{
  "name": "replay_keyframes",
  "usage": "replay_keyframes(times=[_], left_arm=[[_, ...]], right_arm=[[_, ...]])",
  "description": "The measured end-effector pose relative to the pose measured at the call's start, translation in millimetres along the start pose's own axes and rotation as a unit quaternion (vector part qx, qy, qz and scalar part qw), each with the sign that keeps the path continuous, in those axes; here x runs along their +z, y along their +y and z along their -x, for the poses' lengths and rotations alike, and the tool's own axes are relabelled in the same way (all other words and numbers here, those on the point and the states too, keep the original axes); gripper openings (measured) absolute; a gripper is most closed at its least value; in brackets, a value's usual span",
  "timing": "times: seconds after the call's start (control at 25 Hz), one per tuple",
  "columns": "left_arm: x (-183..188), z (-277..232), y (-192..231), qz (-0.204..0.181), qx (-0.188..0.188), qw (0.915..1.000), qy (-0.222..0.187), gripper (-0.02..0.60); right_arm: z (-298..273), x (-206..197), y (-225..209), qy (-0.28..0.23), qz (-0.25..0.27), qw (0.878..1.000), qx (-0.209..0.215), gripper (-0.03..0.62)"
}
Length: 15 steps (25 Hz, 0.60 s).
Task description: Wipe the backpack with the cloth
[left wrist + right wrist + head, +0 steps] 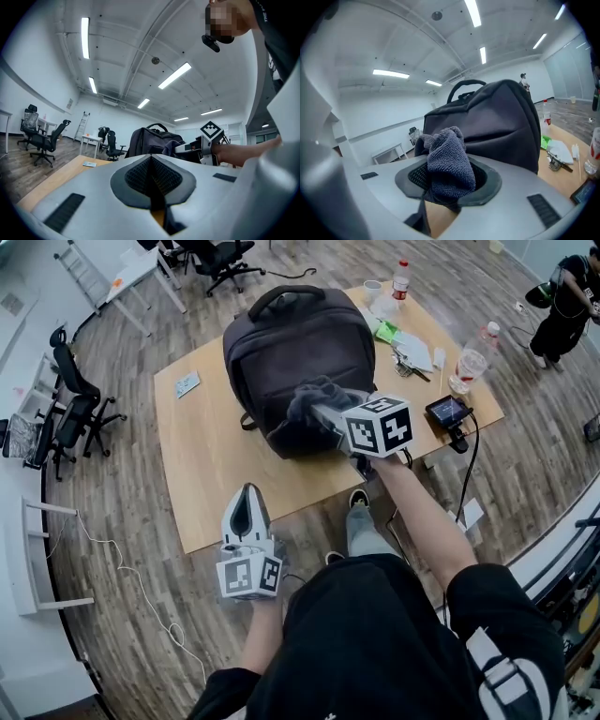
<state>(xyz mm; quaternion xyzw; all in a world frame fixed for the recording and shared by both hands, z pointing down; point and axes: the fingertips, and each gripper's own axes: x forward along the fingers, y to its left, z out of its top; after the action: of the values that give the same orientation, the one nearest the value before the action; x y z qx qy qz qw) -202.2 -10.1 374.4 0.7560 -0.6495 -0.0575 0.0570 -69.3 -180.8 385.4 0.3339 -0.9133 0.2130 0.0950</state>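
Wood-plank flooring and a pale wooden table (202, 474) set the scene. The dark backpack (300, 352) sits mid-table directly ahead of the right gripper (446, 187), whose jaws are clamped on a bunched grey cloth (447, 161). The cloth looks like light, soft terry that crumples freely, so a pinch on a thick fold, as here, seems the surest hold. The backpack appears soft-sided and likely to dent or slide under a firm wipe; its carry handle (286, 298), beyond the jaw tips at the far end, looks like the natural place to steady it. The left gripper (151, 180) has its jaws pressed together on nothing, with the backpack well ahead of them and to their right. Only the right gripper view shows the cloth's weave swelling out over the pads, with the bag's front panel just past it; whether the two touch cannot be told. Only the head view shows the left gripper held off the table's near edge, and the water bottles (473, 357) to the right of the right jaws.
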Motion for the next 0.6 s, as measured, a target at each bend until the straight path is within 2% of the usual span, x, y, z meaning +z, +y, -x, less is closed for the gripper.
replay_keyframes(times=[0.16, 0.28, 0.36, 0.52, 0.6], left_arm=[[6.3, -3.3, -2.8, -0.007, -0.003, 1.0, -0.005, 0.015], [8.4, -8.1, -9.1, -0.011, -0.013, 0.9998, -0.009, 0.015], [8.0, -12.8, -14.9, -0.009, -0.022, 0.9997, -0.01, 0.015], [9.1, -23.4, -28.5, -0.01, -0.039, 0.9991, -0.01, 0.015], [11.0, -32.4, -36.7, -0.009, -0.045, 0.9989, -0.011, 0.015]], right_arm=[[7.7, 2.0, 5.7, -0.01, 0.048, 0.999, 0.002, 0.155], [22.9, -5.2, 1.3, -0.033, 0.051, 0.998, 0.005, 0.155], [35.0, -6.1, -11.1, -0.052, 0.045, 0.998, -0.012, 0.155], [53.9, -2.7, -31.5, -0.085, 0.078, 0.991, -0.065, 0.156], [56.3, -3.6, -34.2, -0.091, 0.086, 0.99, -0.066, 0.161]])
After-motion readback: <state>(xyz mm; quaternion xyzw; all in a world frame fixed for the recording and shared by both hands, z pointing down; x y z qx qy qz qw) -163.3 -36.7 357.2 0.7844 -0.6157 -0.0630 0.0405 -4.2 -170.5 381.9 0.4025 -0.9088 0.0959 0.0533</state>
